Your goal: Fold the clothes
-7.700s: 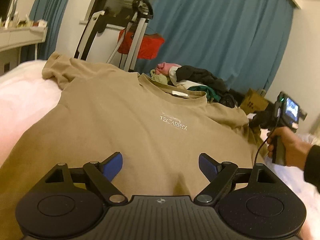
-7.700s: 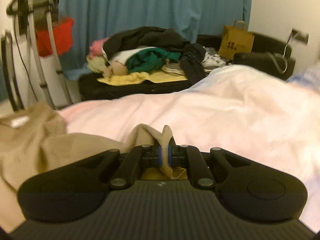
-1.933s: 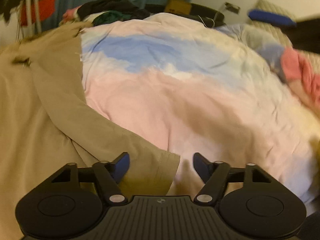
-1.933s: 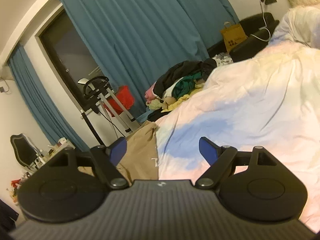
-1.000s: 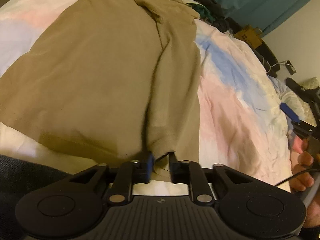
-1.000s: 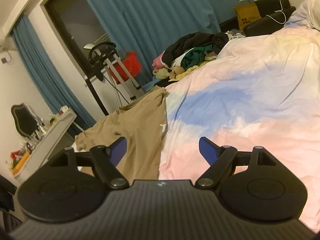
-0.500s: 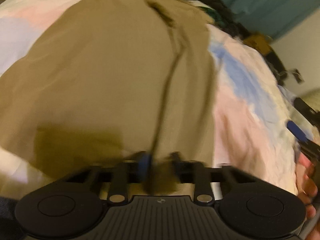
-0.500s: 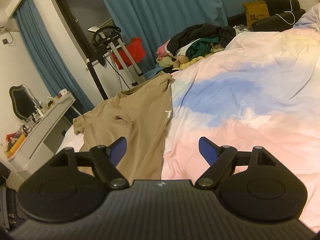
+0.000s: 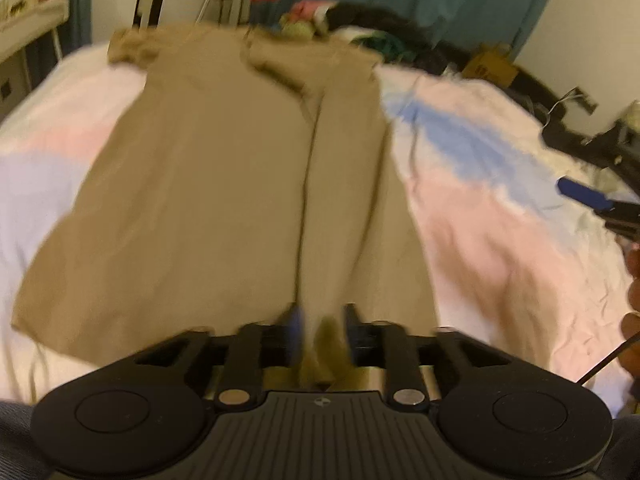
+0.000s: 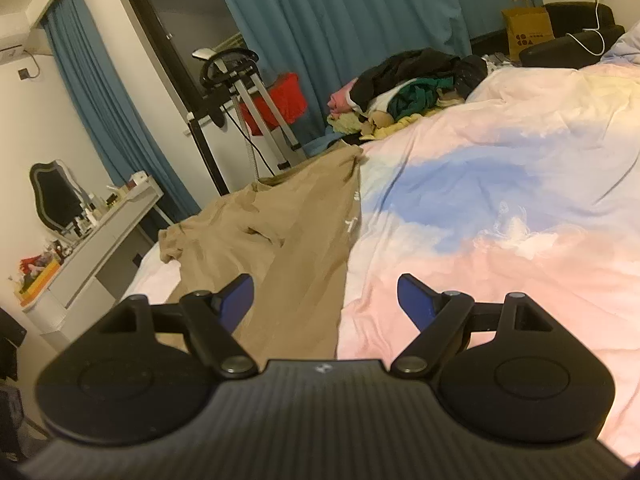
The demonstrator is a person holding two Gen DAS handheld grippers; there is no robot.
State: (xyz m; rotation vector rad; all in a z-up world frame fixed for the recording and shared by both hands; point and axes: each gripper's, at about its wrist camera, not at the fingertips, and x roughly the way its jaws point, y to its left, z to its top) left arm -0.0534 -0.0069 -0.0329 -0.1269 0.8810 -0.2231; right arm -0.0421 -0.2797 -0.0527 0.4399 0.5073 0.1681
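Observation:
A tan T-shirt [image 9: 224, 184] lies lengthwise on the pink and blue duvet [image 9: 492, 216], its right side folded over along a dark crease. My left gripper [image 9: 320, 330] is shut on the shirt's near hem at the folded part; this view is blurred. In the right wrist view the same T-shirt [image 10: 296, 240] stretches away on the left. My right gripper [image 10: 325, 298] stands open above the bed with nothing between its blue pads. Its blue fingertip [image 9: 584, 196] shows at the right edge of the left wrist view, with part of a hand [image 9: 632, 292] below.
A heap of mixed clothes [image 10: 412, 80] sits beyond the bed's far end. An exercise machine [image 10: 236, 92] with a red cloth stands by the blue curtains [image 10: 332, 20]. A white dresser [image 10: 100, 236] runs along the left. A brown paper bag [image 10: 528, 32] stands far right.
My left gripper, shut on the shirt's hem, has drawn back and levelled, and the shirt looks stretched longer. My right gripper stays open and has tipped slightly down toward the bed.

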